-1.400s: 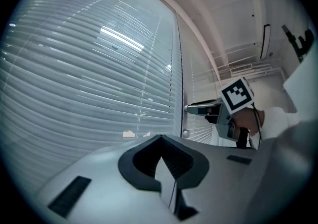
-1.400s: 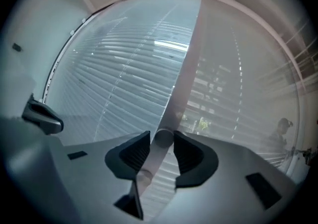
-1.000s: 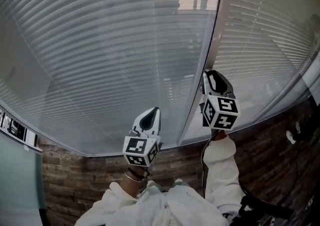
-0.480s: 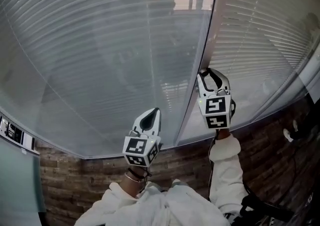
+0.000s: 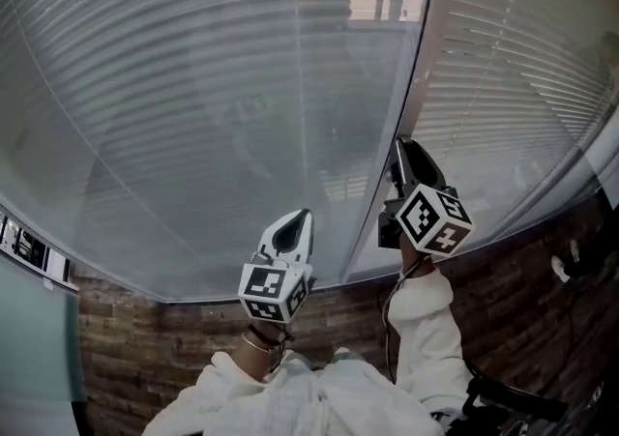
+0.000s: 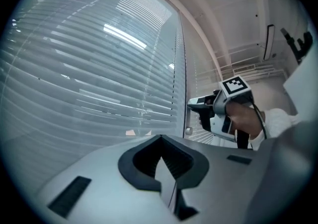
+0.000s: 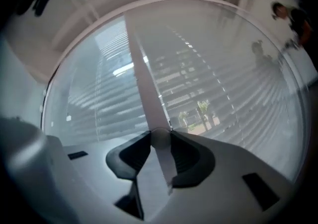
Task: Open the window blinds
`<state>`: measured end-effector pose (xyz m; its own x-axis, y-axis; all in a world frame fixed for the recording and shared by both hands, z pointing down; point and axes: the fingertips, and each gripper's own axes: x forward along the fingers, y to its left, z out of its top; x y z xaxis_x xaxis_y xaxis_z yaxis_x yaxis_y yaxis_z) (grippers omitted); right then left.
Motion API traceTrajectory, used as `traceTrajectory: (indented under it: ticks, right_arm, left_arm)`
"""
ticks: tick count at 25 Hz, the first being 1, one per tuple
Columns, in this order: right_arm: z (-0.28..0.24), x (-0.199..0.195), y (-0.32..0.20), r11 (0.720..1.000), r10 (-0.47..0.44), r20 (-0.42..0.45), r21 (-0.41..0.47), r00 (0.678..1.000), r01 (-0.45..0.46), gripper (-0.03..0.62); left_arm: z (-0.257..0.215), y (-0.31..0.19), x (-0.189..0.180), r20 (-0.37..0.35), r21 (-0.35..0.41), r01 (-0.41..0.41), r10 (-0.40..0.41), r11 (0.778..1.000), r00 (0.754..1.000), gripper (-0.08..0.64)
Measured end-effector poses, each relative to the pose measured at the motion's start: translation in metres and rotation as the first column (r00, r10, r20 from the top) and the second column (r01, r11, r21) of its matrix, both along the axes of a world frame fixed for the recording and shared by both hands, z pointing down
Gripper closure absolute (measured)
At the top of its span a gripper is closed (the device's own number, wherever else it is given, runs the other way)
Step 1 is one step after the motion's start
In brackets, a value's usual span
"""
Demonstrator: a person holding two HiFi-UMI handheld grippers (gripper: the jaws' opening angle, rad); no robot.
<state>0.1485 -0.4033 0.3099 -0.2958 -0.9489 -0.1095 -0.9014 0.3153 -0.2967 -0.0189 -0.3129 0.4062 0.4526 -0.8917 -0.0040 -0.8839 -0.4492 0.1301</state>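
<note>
The blinds (image 5: 193, 86) are seen stretched across a big window. Their thin slats are lying nearly flat against one another, so only a little of the trees outside can be seen near the top. The window is split by a pale post (image 5: 414, 105) that runs up and down, and more slats are seen on the pane to its right. A small round knob (image 7: 159, 139) is set low on this post. It is held tight between the jaws of the right gripper (image 5: 399, 146), which is pointed at the post and is tipped to one side, as is shown by its marker cube. The left gripper (image 5: 299, 215) is held lower down and further left, in front of the left pane. Its jaws are pressed together and nothing is held in them. A dark brick wall (image 5: 126, 347) is seen under the window. White sleeves (image 5: 426, 308) are worn on both arms.
</note>
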Motion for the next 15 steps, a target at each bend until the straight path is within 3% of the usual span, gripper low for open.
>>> traceTrajectory:
  ticks: [1,2,4,6,7,8,10,13,15]
  right_arm:
    - [0.002,-0.002,0.0,1.0,0.007,-0.164,0.006,0.986,-0.006,0.462]
    - [0.005,-0.004,0.0,1.0,0.017,-0.345,0.013,0.939,-0.014,0.462]
    - [0.009,-0.007,-0.001,0.999,0.041,-0.619,0.033,0.785,-0.026,0.46]
    - [0.008,-0.011,-0.002,0.998,0.058,-0.742,0.051,0.668,-0.031,0.46]
    - [0.008,-0.012,-0.001,0.998,0.065,-0.765,0.055,0.641,-0.035,0.46]
    - [0.008,-0.012,-0.001,0.998,0.07,-0.769,0.058,0.635,-0.039,0.46]
    - [0.008,-0.012,-0.001,0.997,0.079,-0.739,0.069,0.669,-0.04,0.462]
    - [0.008,-0.009,-0.001,0.998,0.066,-0.644,0.059,0.762,-0.037,0.462]
    - [0.009,-0.007,-0.002,0.999,0.048,-0.527,0.036,0.848,-0.034,0.463]
  left_arm:
    - [0.001,0.0,-0.001,0.0,-0.002,0.002,-0.002,1.0,1.0,0.561]
    - [0.001,0.0,-0.003,0.001,-0.004,0.003,-0.003,1.0,1.0,0.561]
    - [0.002,-0.002,-0.006,0.002,-0.007,0.008,-0.008,1.0,1.0,0.561]
    - [0.004,-0.003,-0.007,-0.002,-0.012,0.011,-0.011,1.0,1.0,0.561]
    - [0.004,-0.003,-0.006,-0.004,-0.013,0.01,-0.01,1.0,1.0,0.561]
    - [0.005,-0.002,-0.004,-0.004,-0.013,0.007,-0.007,1.0,1.0,0.561]
    - [0.004,-0.002,0.0,-0.002,-0.011,0.0,0.0,1.0,1.0,0.561]
    - [0.004,-0.001,0.002,-0.002,-0.008,-0.005,0.005,1.0,1.0,0.561]
    - [0.004,-0.001,0.001,-0.006,-0.008,-0.002,0.002,1.0,1.0,0.561]
